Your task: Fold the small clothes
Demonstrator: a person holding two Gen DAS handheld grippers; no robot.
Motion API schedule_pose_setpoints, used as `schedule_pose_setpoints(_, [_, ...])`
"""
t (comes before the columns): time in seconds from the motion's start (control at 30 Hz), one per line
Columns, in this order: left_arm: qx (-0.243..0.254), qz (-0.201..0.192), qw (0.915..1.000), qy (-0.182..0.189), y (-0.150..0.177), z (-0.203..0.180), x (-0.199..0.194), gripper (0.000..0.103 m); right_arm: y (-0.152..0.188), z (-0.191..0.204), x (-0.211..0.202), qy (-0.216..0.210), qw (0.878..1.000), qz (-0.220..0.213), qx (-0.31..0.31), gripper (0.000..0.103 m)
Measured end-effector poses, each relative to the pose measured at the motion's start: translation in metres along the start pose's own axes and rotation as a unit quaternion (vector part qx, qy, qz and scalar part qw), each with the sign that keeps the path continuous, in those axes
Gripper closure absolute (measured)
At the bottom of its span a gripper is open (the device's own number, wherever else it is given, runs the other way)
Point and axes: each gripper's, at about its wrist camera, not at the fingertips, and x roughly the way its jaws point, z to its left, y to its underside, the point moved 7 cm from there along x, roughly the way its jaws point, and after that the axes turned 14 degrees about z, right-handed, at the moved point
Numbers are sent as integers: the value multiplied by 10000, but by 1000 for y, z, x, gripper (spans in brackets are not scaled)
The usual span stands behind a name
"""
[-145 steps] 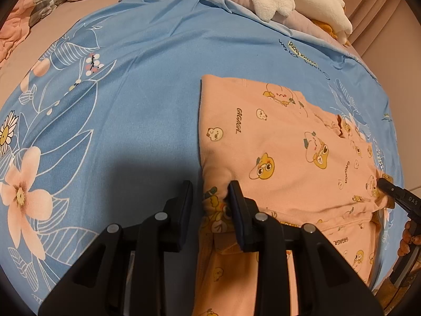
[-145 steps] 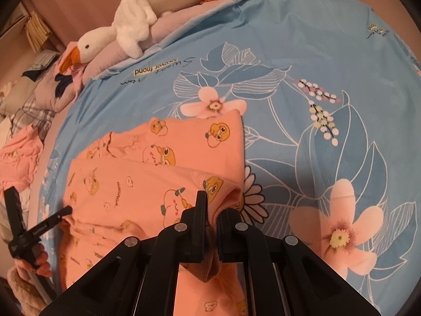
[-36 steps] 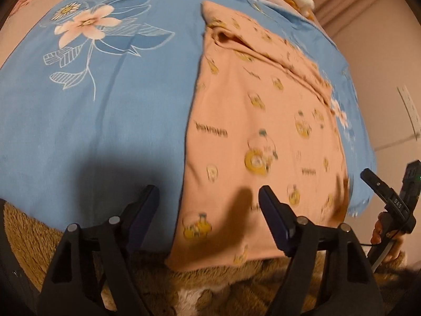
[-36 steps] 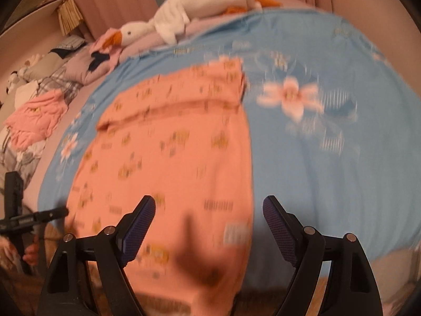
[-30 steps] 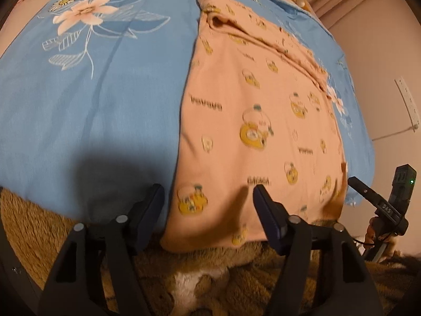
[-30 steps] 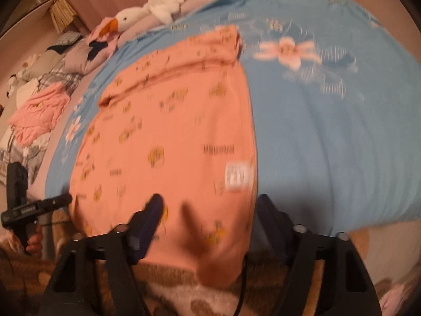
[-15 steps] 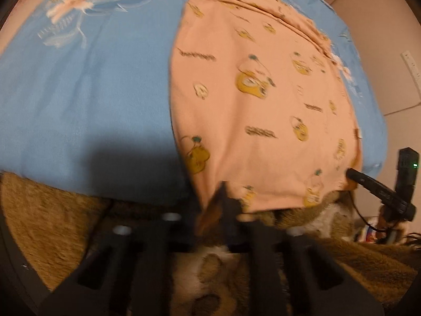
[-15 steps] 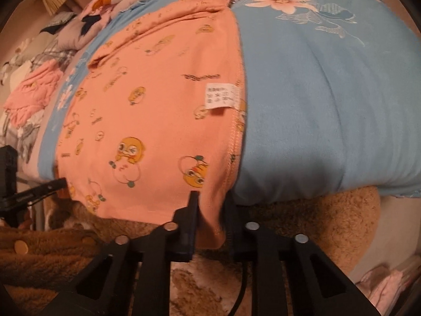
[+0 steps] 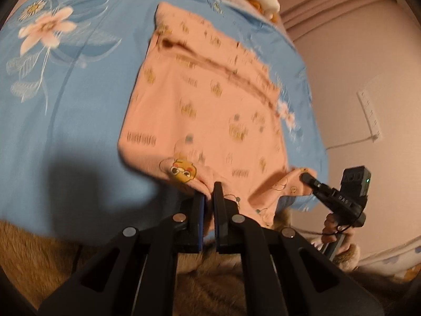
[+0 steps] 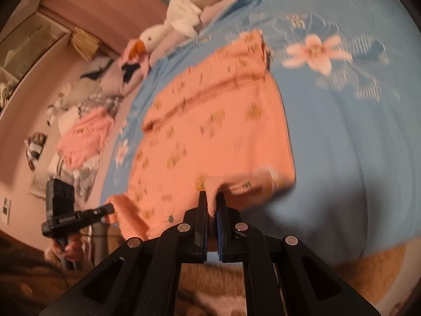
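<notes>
The peach printed garment [image 9: 208,97] lies spread on the blue floral bedsheet [image 9: 68,100], its long axis running from the near edge of the bed up toward the far end, where a folded band of it crosses near a white goose plush [image 10: 181,18]. The near hem is lifted off the sheet at both corners. The left gripper [image 9: 208,197] has its jaws pressed together on the hem corner beside a yellow cartoon face print, the cloth bunched between the pads. The right gripper [image 10: 211,205] pinches the opposite near corner in the same way, with a fold of peach fabric squeezed between its jaws. In the left wrist view the right gripper [image 9: 306,177] appears at the garment's far corner, held by a hand [image 9: 334,226]. A pink crumpled garment [image 10: 84,137] lies well apart, beyond the sheet's left side in the right wrist view. Brown fuzzy fabric [image 9: 39,258] fills the foreground below the bed edge.
</notes>
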Motion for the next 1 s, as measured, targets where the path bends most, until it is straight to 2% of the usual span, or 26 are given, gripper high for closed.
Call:
schedule_pose_setpoints(0.13, [-210, -275, 9994, -22, -33, 8, -4, 98, -25, -4, 2, -116, 9996, -182, 155, 96])
schedule_pose_setpoints(0.27, [-370, -469, 9982, -79, -65, 19, -3, 98, -48, -20, 12, 1, 9989, -231, 399, 96])
schedule_pose_setpoints(0.33, [-425, -475, 9979, -108, -78, 24, 1, 98, -56, -27, 19, 40, 9985, -205, 503, 96])
schedule_pose_setpoints(0.5, [-567, -409, 9969, -370, -102, 41, 20, 96, -69, -44, 38, 505, 9965, -80, 663, 96])
schedule_pose_setpoints(0.63, [-655, -369, 9963, -409, -113, 50, 27, 96, -74, -51, 37, 448, 9959, -82, 777, 96])
schedule_pose_setpoints(0.7, [-712, -436, 9962, -267, -118, 51, 26, 96, -78, -51, 28, 466, 9957, -271, 752, 95])
schedule_pose_setpoints(0.8, [-910, -522, 9945, 62, -126, 55, 25, 96, -84, -55, 13, 579, 9931, -596, 825, 84])
schedule_pose_setpoints(0.87, [-904, -513, 9946, 16, -129, 57, 23, 95, -87, -60, 1, 953, 9888, -790, 837, 66])
schedule_pose_setpoints(0.9, [-898, -523, 9946, -11, -130, 57, 21, 93, -88, -60, -3, 1079, 9873, -848, 806, 65])
schedule_pose_setpoints(1.0, [-949, -862, 9917, -80, -132, 59, 5, 72, -85, -59, -13, 1309, 9861, -835, 599, 65])
